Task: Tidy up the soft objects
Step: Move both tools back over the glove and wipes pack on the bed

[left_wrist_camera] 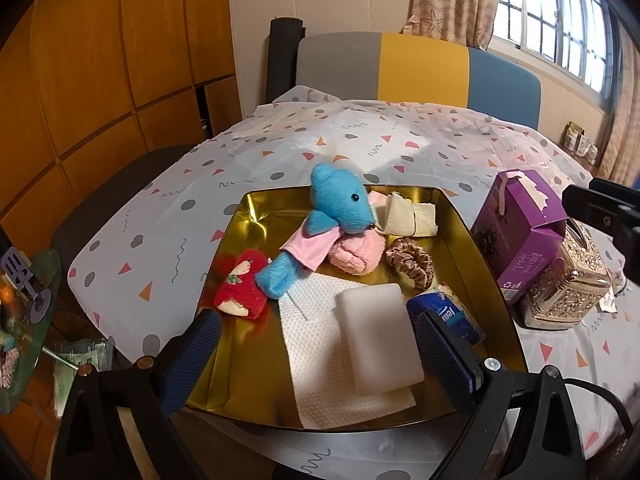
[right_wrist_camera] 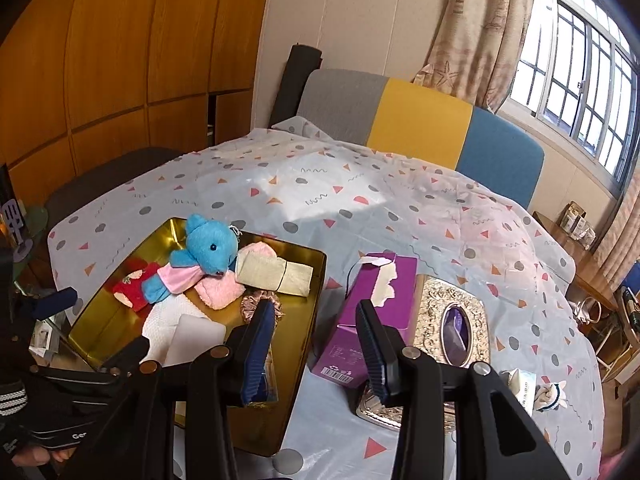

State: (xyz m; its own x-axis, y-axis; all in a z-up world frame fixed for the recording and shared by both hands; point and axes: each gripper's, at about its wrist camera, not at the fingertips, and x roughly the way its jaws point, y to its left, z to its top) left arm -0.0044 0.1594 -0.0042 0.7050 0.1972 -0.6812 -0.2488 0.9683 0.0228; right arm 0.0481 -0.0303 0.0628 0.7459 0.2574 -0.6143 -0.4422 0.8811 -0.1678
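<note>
A gold tin tray (left_wrist_camera: 248,248) (right_wrist_camera: 304,304) on the table holds soft things: a blue teddy bear (left_wrist_camera: 340,204) (right_wrist_camera: 208,248), a red cloth doll (left_wrist_camera: 242,284) (right_wrist_camera: 134,284), a pink towel (left_wrist_camera: 356,256) (right_wrist_camera: 220,290), a cream rolled cloth (left_wrist_camera: 408,216) (right_wrist_camera: 272,272), a brown scrunchie (left_wrist_camera: 412,262), a white sponge (left_wrist_camera: 380,340) on a paper towel (left_wrist_camera: 316,368), and a blue tissue pack (left_wrist_camera: 448,316). My left gripper (left_wrist_camera: 316,360) is open and empty above the tray's near side. My right gripper (right_wrist_camera: 316,336) is open and empty over the tray's right rim.
A purple carton (left_wrist_camera: 520,224) (right_wrist_camera: 364,320) and an ornate gold tissue box (left_wrist_camera: 572,284) (right_wrist_camera: 452,332) stand right of the tray. A crumpled tissue packet (right_wrist_camera: 532,392) lies farther right. A grey, yellow and blue sofa back (right_wrist_camera: 420,120) is behind the table.
</note>
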